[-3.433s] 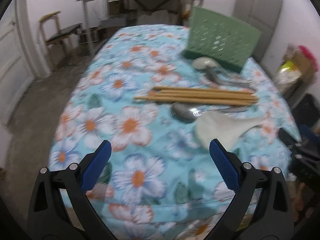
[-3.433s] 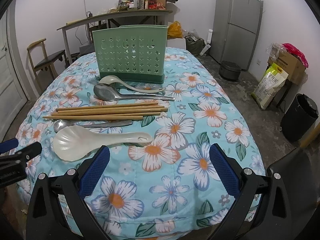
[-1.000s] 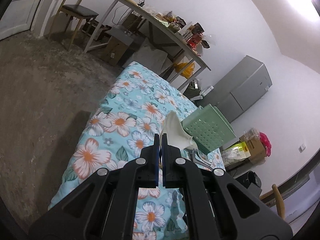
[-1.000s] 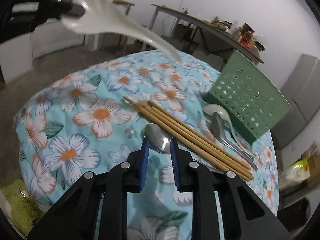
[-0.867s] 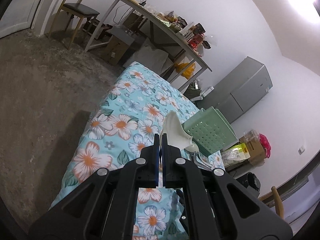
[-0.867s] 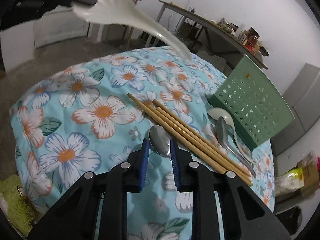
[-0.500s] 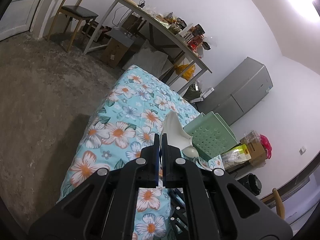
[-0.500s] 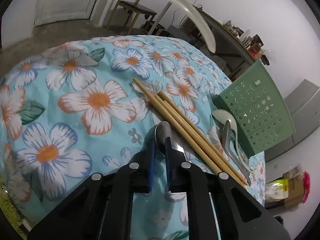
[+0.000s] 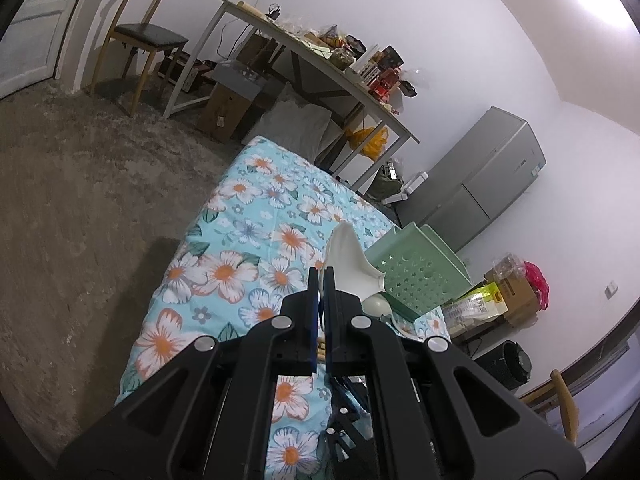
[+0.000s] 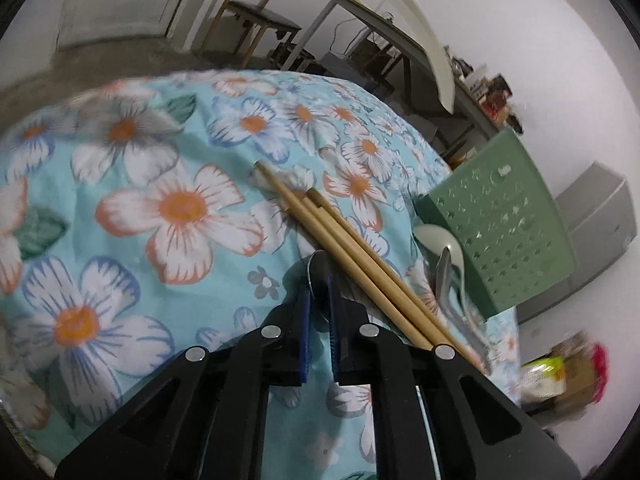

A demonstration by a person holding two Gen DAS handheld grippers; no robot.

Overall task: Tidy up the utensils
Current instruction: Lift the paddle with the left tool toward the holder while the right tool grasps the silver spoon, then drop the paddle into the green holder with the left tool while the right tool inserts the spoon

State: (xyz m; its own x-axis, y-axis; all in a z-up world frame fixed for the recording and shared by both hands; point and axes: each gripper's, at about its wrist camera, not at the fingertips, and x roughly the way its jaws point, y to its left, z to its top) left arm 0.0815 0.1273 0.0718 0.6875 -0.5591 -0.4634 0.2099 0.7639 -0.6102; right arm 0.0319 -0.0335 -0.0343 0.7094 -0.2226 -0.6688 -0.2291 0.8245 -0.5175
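Observation:
My left gripper is shut on the bowl end of a white plastic spoon and holds it in the air over the floral tablecloth. The spoon's handle crosses the top of the right wrist view. My right gripper is low on the cloth with its pads pressed on the bowl of a steel spoon. Several wooden chopsticks lie against that spoon. The green perforated utensil holder stands behind them, with a pale spoon and another steel spoon at its foot.
The holder stands near the table's far right side. Beyond the table are a wooden chair, a long cluttered table, a grey fridge, boxes and bags and a black bin.
The right gripper sank to the cloth and its jaws narrowed onto the steel spoon's bowl. The left gripper, open earlier, keeps the white spoon raised and has hardly moved in the last second.

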